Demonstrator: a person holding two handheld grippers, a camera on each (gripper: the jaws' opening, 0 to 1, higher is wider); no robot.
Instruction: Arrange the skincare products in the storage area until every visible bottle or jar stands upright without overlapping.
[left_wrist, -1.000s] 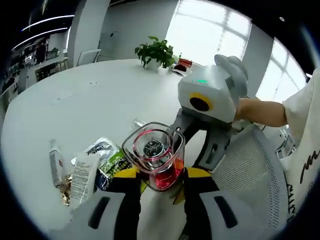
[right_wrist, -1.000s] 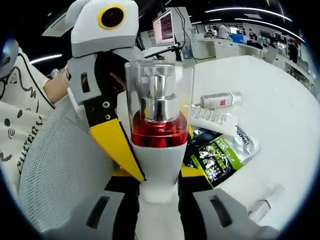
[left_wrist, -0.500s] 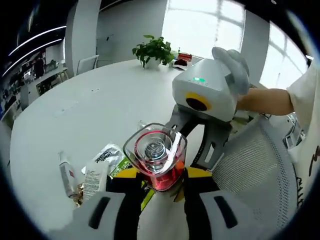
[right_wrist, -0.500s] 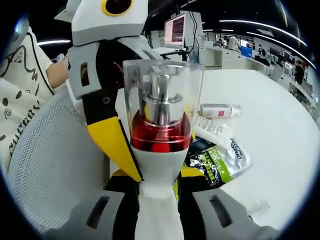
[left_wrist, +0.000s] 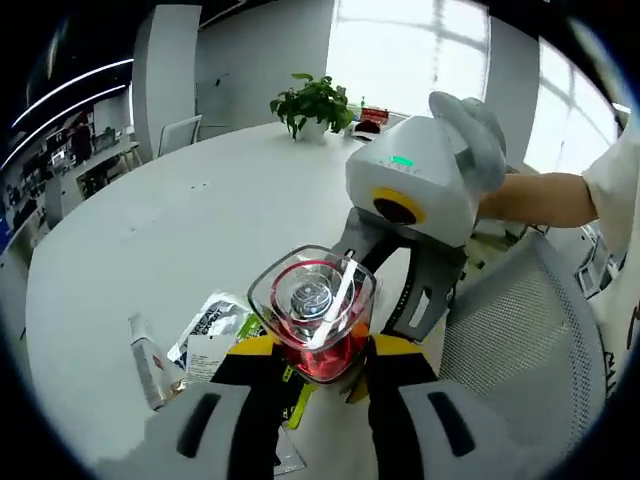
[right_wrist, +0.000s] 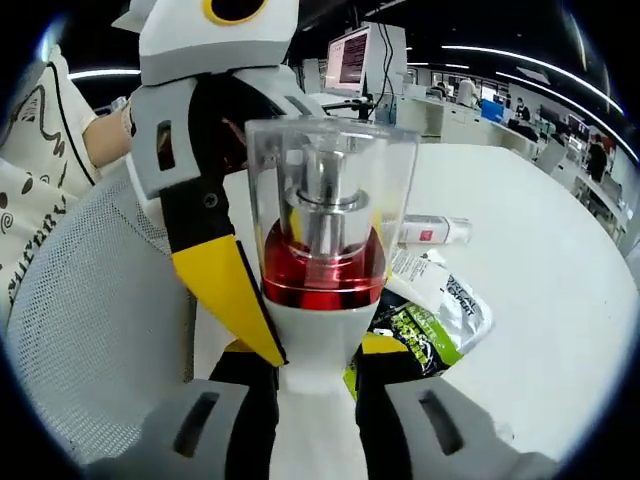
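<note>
A white pump bottle (right_wrist: 330, 230) with a clear cap and a red collar is held in the air between both grippers. My right gripper (right_wrist: 318, 375) is shut on its white body, and the cap rises upright above the jaws. The left gripper's yellow finger (right_wrist: 225, 290) presses against the red collar from the left. In the left gripper view I look down onto the clear cap of the bottle (left_wrist: 312, 310), with my left gripper (left_wrist: 325, 355) shut around it. The right gripper (left_wrist: 385, 275) reaches in behind the bottle from the right.
On the white table (left_wrist: 150, 230) lie a small spray bottle (right_wrist: 432, 232), a white tube (right_wrist: 415, 275) and green-black sachets (right_wrist: 430, 320), all flat. A mesh chair (left_wrist: 520, 340) stands close by. A potted plant (left_wrist: 315, 100) sits far back.
Both grippers keep their hold on the pump bottle. The views have shifted a little with the hands; the items lying on the table have not moved.
</note>
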